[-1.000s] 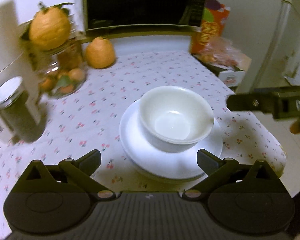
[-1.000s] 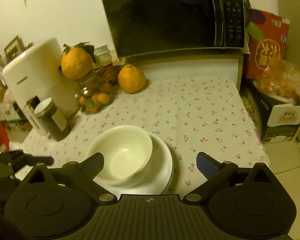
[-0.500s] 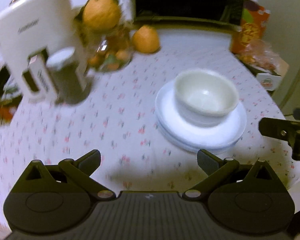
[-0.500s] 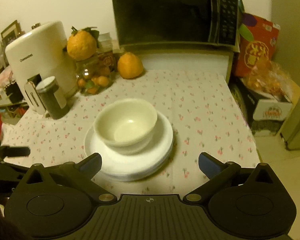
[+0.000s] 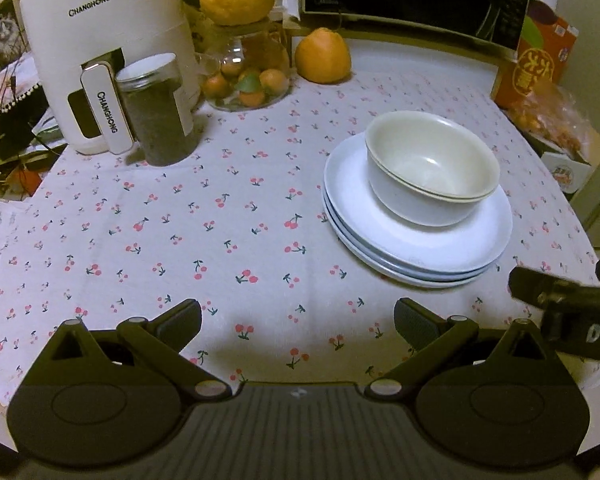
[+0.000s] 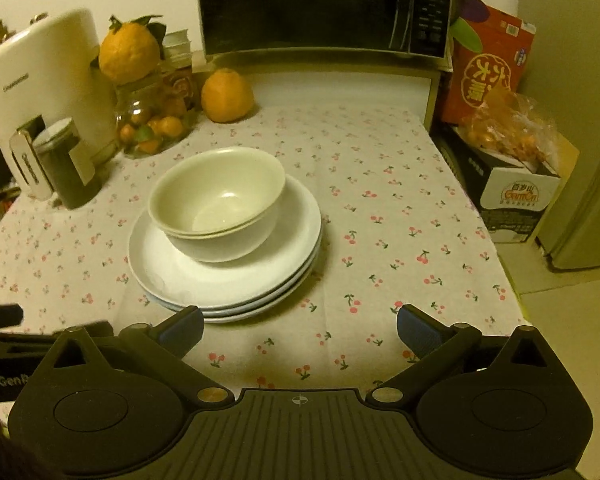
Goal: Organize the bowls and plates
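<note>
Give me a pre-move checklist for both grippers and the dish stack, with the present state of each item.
1. Left gripper open, holding nothing: ok.
2. Right gripper open, holding nothing: ok.
3. Bowls nested and upright on the plates: ok.
4. Plates stacked flat on the tablecloth, edges nearly aligned: ok.
5. Stack apart from the dark jar and the fruit jar: ok.
6. Number of bowls: two rims show; any more cannot tell.
</note>
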`<state>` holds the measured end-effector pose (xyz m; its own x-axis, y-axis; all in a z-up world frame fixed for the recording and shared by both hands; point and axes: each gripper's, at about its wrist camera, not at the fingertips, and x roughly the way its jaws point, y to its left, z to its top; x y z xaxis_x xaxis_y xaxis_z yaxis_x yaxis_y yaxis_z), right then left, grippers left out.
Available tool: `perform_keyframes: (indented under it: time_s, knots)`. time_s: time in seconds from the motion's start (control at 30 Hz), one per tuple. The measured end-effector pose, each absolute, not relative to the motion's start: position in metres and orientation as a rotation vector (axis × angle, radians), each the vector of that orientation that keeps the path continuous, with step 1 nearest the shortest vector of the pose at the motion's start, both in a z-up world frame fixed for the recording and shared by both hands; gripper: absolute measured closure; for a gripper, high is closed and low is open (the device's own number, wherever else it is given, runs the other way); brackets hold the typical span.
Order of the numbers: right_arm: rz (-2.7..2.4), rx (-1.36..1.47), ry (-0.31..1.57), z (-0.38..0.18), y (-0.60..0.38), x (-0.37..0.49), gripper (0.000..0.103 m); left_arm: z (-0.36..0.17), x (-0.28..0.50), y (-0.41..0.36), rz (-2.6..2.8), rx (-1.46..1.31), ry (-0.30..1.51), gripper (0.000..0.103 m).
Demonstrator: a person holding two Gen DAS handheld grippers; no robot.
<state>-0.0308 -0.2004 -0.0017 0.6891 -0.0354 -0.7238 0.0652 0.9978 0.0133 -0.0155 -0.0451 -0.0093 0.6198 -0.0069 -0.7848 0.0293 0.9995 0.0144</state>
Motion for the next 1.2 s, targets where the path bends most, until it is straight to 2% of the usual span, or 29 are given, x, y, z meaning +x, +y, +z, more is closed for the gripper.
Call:
perform_keyframes:
  time_s: [1.2]
  knots:
    - [-0.048, 0.004, 0.824, -0.0058, -0.1938, -0.0284, 0.000, -0.0098, -0.0173, -0.0416, 0.016, 0.046, 0.894, 0.000]
